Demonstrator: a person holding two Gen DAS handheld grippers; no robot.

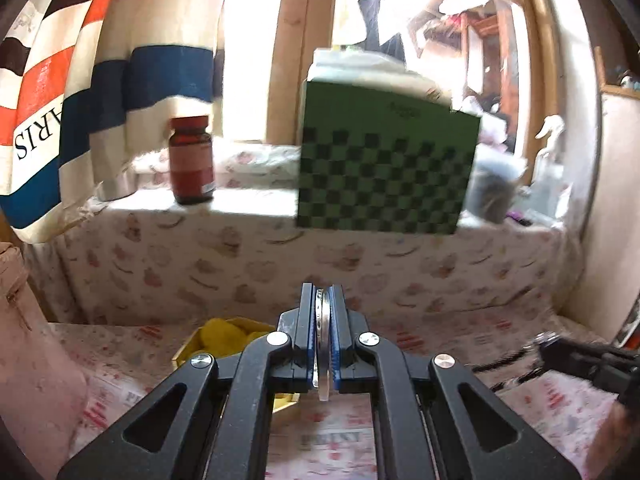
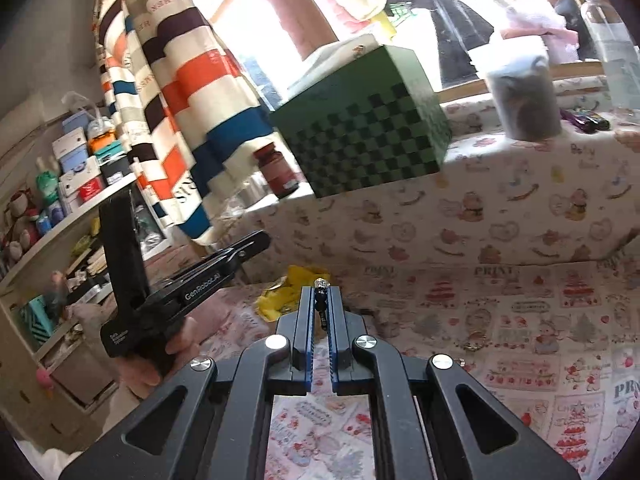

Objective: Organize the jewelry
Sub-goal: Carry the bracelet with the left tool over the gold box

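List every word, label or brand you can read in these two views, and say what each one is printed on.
"GenRoboLAI", roughly, last letters unsure: side of the left gripper.
"PRINT": patterned tablecloth.
"RIS", the end of a cut-off word: striped curtain.
Unreadable: small print on the green checkered box, the brown bottle label, the gripper's handle text.

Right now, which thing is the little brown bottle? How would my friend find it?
Find the ledge draped in cartoon-print cloth below the window. Left of the big green checkered box, by the striped curtain, stands the small bottle. It is the only dark amber, red-labelled thing there.
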